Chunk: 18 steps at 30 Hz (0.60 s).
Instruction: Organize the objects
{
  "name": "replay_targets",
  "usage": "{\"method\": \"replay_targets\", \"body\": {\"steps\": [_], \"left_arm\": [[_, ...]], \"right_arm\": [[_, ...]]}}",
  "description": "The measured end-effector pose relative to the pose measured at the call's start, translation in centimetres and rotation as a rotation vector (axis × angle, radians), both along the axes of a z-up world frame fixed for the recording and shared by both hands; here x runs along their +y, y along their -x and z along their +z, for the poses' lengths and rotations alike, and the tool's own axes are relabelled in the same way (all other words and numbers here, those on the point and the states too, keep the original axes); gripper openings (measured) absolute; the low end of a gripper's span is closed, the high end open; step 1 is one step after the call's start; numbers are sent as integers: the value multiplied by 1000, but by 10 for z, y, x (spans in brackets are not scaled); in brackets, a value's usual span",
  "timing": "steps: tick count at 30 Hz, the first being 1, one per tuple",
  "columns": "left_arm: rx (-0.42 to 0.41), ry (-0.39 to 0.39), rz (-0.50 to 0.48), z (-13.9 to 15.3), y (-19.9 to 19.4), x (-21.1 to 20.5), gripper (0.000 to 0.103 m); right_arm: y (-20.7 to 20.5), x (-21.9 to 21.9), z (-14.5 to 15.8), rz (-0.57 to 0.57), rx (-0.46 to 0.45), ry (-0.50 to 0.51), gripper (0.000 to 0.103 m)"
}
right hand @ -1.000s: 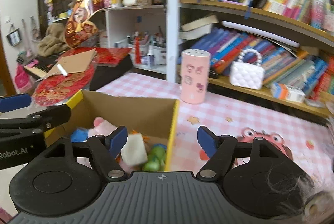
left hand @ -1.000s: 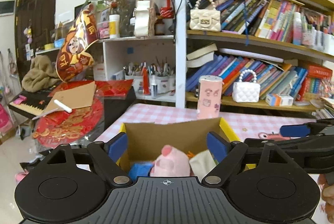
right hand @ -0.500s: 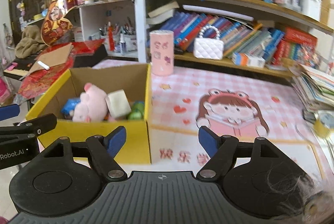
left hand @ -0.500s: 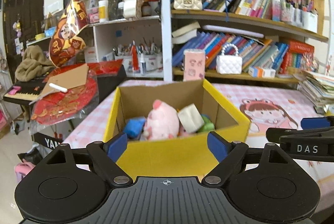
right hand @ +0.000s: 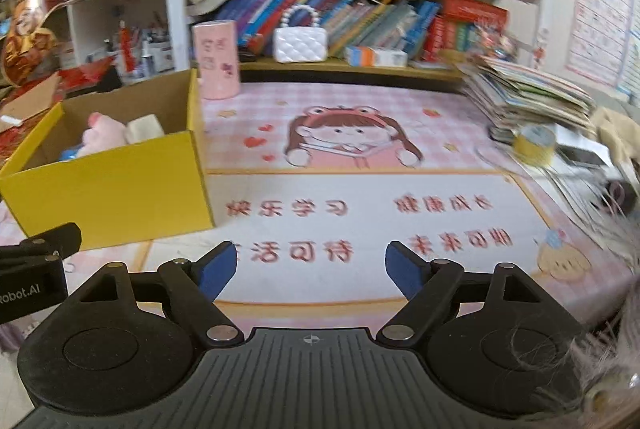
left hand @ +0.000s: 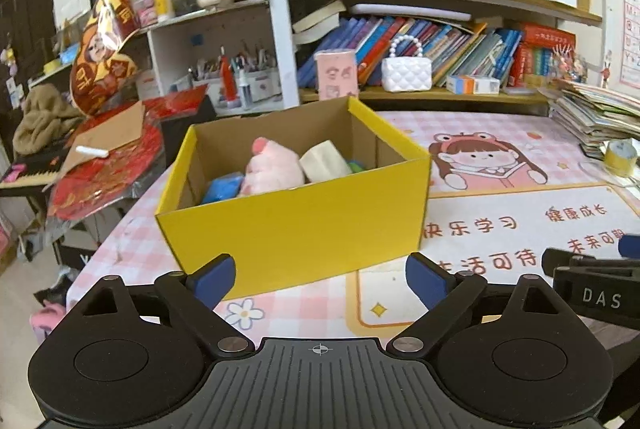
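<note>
A yellow cardboard box (left hand: 296,225) (right hand: 112,189) stands on the pink checked table mat (left hand: 500,229) (right hand: 360,197). Inside lie a pink plush pig (left hand: 274,167) (right hand: 102,133), a cream block (left hand: 324,161) (right hand: 146,127), a blue toy (left hand: 222,187) and something green, mostly hidden. My left gripper (left hand: 320,279) hangs just in front of the box's near wall, its jaws opening with nothing between them. My right gripper (right hand: 310,269) is over the bare mat to the right of the box, its jaws also opening and empty.
A pink cylinder (left hand: 336,75) (right hand: 216,59) stands behind the box. A stack of magazines (right hand: 528,93) and a yellow tape roll (right hand: 534,143) sit at the table's right. Bookshelves with a white handbag (left hand: 406,71) rise behind. Red decorations (left hand: 104,165) lie to the left.
Both grippers have drawn back from over the box and sunk lower; the box now stands whole in front of them. The right view has swung right over the mat. Both jaws stand wider.
</note>
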<state>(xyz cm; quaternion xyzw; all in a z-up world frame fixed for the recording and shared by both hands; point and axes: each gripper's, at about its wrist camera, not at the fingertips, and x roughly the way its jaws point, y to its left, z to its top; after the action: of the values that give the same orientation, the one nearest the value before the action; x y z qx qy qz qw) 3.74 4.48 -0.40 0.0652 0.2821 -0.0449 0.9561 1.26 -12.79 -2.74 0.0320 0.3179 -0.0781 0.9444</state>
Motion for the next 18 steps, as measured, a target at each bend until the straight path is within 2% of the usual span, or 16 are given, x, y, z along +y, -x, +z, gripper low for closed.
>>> {"method": "replay_targets", "body": {"steps": [4, 8, 11, 18], "left_arm": [[-10, -3, -16, -1, 5, -12, 95], [-13, -32, -50, -5, 11, -24, 95], [-7, -47, -63, -8, 12, -32, 96], [16, -14, -39, -9, 8, -39, 96]], "right_arm": [[1, -10, -1, -36, 17, -37, 81], [8, -14, -1, -54, 3, 5, 81], [15, -17, -4, -72, -9, 42, 87], [19, -23, -5, -79, 5, 61, 93]]}}
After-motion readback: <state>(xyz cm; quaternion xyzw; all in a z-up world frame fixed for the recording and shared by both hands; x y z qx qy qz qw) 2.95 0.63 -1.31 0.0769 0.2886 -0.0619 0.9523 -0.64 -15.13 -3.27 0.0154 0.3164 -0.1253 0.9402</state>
